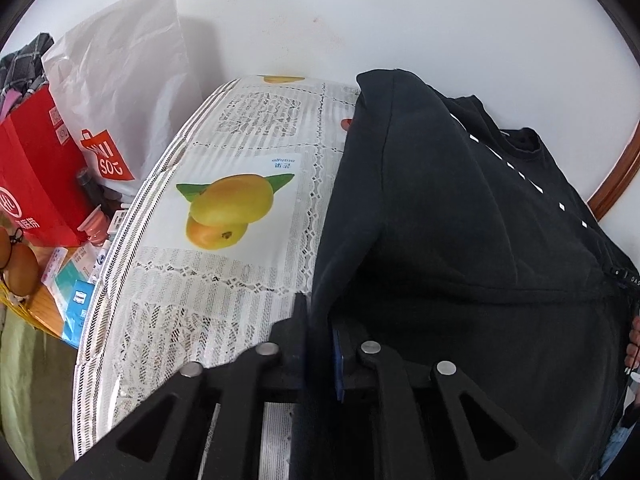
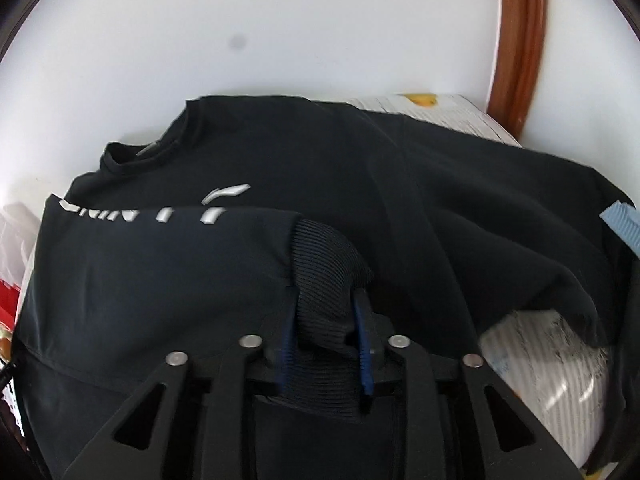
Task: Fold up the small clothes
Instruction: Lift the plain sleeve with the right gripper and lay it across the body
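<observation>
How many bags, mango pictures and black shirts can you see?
Bags: 2, a red bag and a white bag.
Mango pictures: 1 whole, the mango picture, plus slivers of others at the cloth's edge.
Black shirts: 1, the black shirt.
Total: 4.

You're looking at a black sweatshirt (image 2: 420, 208) spread on the lace-covered table, silver lettering across its chest. Its sleeve is folded over the body, and the ribbed cuff (image 2: 326, 280) sticks up.

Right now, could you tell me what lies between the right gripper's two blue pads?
The black top's ribbed cuff lies there, bunched and pinched by the right gripper. That shows only in the right wrist view.
</observation>
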`<state>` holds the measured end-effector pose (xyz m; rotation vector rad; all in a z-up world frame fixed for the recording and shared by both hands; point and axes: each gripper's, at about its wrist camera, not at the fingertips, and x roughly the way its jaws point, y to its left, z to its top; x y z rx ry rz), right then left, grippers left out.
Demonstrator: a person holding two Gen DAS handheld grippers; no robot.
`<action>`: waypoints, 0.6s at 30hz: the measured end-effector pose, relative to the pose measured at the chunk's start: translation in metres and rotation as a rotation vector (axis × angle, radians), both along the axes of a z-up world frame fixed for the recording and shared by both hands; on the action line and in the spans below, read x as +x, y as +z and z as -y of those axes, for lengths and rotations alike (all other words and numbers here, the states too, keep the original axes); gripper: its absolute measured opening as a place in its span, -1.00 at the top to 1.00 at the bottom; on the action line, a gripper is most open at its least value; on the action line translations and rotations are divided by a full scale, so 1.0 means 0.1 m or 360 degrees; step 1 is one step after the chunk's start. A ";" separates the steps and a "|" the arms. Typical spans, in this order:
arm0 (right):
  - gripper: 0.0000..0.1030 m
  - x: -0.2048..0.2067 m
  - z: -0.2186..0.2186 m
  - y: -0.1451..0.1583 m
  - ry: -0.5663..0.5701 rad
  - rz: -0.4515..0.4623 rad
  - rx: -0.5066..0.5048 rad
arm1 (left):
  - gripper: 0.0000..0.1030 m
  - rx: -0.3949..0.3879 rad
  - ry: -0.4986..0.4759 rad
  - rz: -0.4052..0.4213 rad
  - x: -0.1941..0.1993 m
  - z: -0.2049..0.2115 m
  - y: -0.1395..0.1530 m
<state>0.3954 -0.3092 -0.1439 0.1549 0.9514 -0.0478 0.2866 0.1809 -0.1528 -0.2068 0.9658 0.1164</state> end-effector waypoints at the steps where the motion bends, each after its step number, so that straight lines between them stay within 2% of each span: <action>1: 0.23 -0.03 0.04 0.00 -0.0016 -0.0009 0.0015 | 0.44 0.0013 -0.0008 -0.0014 -0.01 0.02 0.01; 2: 0.20 -0.07 0.06 0.00 -0.0027 -0.0008 0.0028 | 0.27 0.0018 -0.0022 -0.0011 -0.04 0.05 0.02; 4: 0.17 -0.11 0.05 0.00 -0.0016 0.0010 0.0029 | 0.11 0.0019 -0.0029 0.0009 -0.08 0.09 0.06; 8: 0.17 -0.11 -0.06 -0.10 0.0029 -0.0046 -0.0122 | -0.02 0.0033 -0.0039 -0.0001 -0.14 0.19 0.11; 10: 0.18 -0.20 -0.06 -0.04 0.0009 -0.0030 -0.0181 | -0.08 0.0040 -0.0069 -0.0004 -0.19 0.25 0.13; 12: 0.17 -0.36 -0.08 0.09 0.0006 0.0048 -0.0278 | -0.21 0.0101 -0.0098 0.0009 -0.25 0.34 0.15; 15: 0.12 -0.67 0.02 0.27 0.0012 0.0136 -0.0284 | -0.30 0.0174 -0.0113 0.0011 -0.32 0.42 0.15; 18: -0.16 -1.05 0.30 0.42 -0.0072 0.0229 -0.0275 | -0.30 0.0231 -0.0111 0.0031 -0.42 0.47 0.11</action>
